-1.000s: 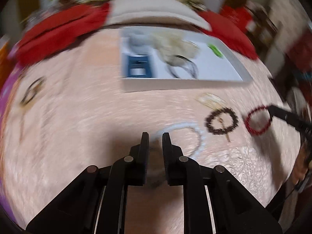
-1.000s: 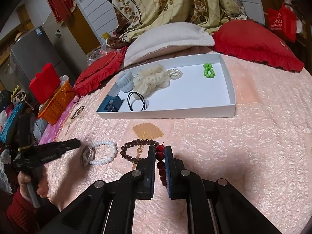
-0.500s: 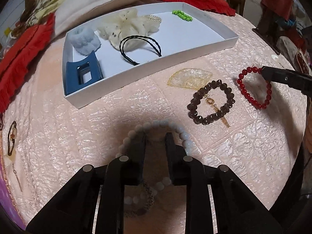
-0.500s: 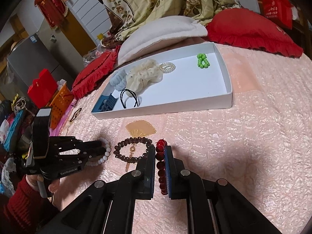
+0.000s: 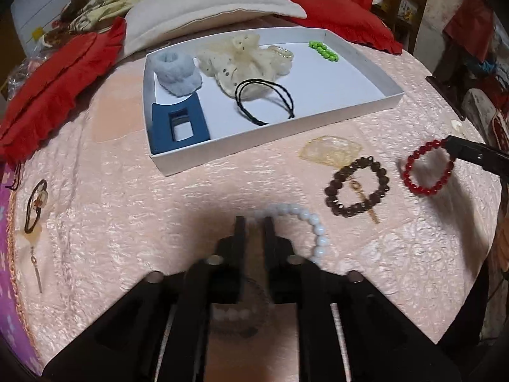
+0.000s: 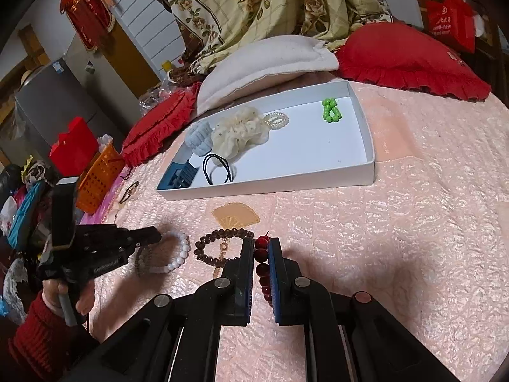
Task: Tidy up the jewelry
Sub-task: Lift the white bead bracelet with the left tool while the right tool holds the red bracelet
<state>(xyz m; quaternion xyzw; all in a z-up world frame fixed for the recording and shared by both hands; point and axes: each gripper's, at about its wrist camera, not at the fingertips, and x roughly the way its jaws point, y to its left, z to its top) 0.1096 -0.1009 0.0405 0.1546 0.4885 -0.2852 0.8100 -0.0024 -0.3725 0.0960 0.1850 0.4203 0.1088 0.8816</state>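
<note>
A white tray (image 5: 391, 94) on the pink bedspread holds hair ties, a blue clip (image 5: 179, 126) and green beads (image 5: 324, 51). My left gripper (image 5: 253, 222) stands over the near side of a white bead bracelet (image 5: 313, 226); its jaws are a narrow gap apart with a bead strand between them. My right gripper (image 6: 261, 245) is shut on a red bead bracelet (image 6: 261, 256), which hangs lifted off the bed in the left wrist view (image 5: 428, 167). A brown bead bracelet (image 5: 356, 186) lies between them.
A translucent fan-shaped piece (image 5: 331, 151) lies just in front of the tray. A corded pendant (image 5: 36, 205) lies at the bed's left edge. Red cushions (image 6: 410, 59) and a white pillow (image 6: 267, 60) lie behind the tray. An orange basket (image 6: 98, 181) stands left of the bed.
My left gripper swung from the left and came down over the white bracelet, its jaws straddling the beads. My right gripper closed on the red bracelet and lifted it slightly.
</note>
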